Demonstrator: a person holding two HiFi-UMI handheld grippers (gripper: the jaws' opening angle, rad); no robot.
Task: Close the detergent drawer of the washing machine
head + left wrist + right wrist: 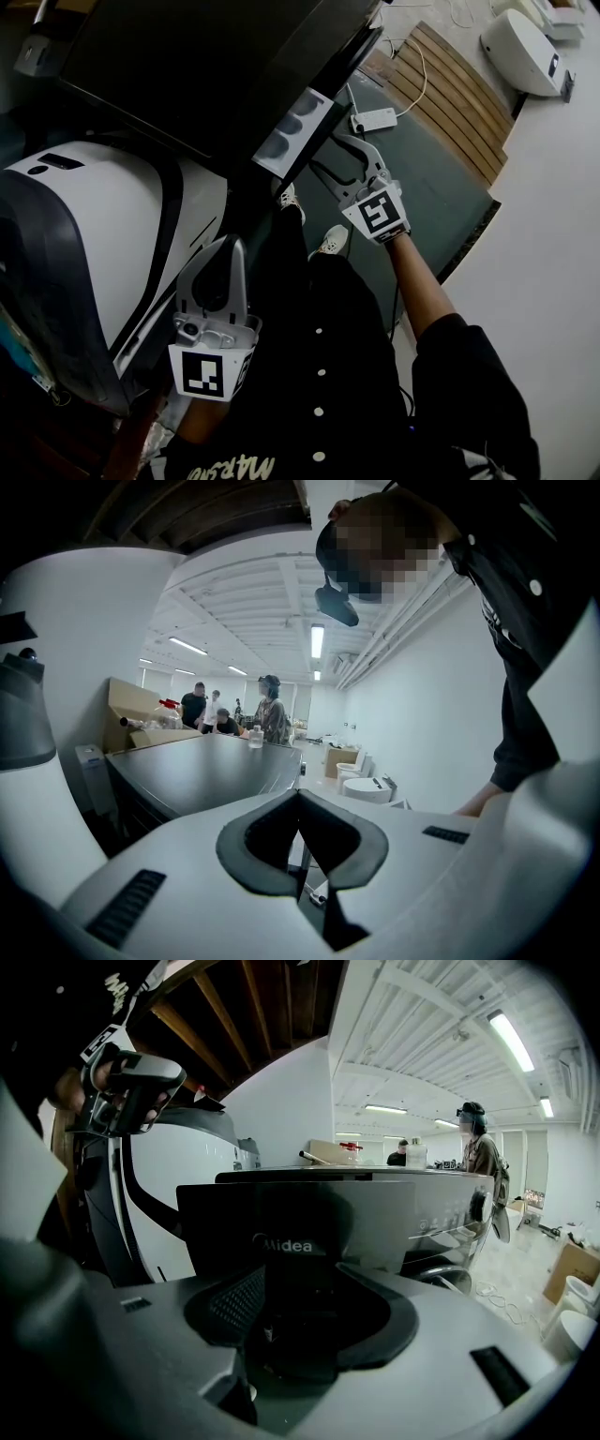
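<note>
Head view, looking steeply down: the dark washing machine point(206, 66) fills the far left, and its detergent drawer point(292, 133) stands pulled out toward the right. The right gripper point(336, 155) has its jaws parted, with its tips at the drawer's dark front panel point(309, 1218). The left gripper point(225, 246) is near and lower left, clenched on nothing.

1. Drawer point(294, 131): pulled out from the washer's front. Its pale, rounded compartments lie open to view from above, and its dark front panel point(375, 1213) bears the word "Midea".
2. Washer point(178, 66): dark glossy top and front, with a round knob point(478, 1206) on the control strip beside the drawer.
</note>
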